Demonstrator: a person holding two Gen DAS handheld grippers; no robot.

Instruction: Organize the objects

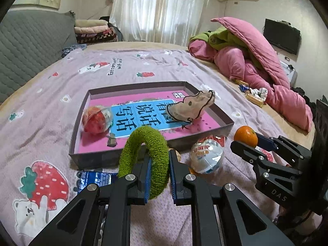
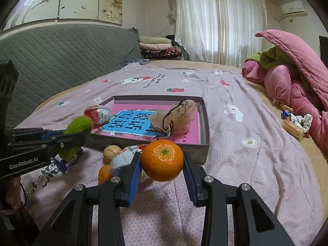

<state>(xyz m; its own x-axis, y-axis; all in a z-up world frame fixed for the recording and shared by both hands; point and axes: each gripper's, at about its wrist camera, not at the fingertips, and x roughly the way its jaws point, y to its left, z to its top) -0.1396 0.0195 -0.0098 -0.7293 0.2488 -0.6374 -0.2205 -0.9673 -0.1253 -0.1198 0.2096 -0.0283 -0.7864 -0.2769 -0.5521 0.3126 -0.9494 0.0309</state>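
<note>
- Left wrist view: the left gripper [image 1: 160,171] is pinching a green terry hair ring [image 1: 143,153] between its blue pads, jaws drawn nearly together on one side of the loop, the rest of the ring arching up ahead of the fingertips.
- Just beyond those jaws, the shallow box [image 1: 205,141] is lying on the bedspread [image 1: 123,69], already holding a wrapped red toy egg [image 1: 96,119], a beige drawstring pouch [image 1: 190,107] and a blue-and-pink book [image 1: 143,114]; it appears to be the collecting place.
- Right wrist view: the right gripper [image 2: 162,174] is clamping a tangerine [image 2: 162,160] at mid-width, lifted clear of the cloth, the box straight ahead.
- Waiting below and to the left of the right jaws: a walnut [image 2: 111,151], a second wrapped egg [image 2: 125,157] and another tangerine [image 2: 104,174], seemingly unsorted.
</note>
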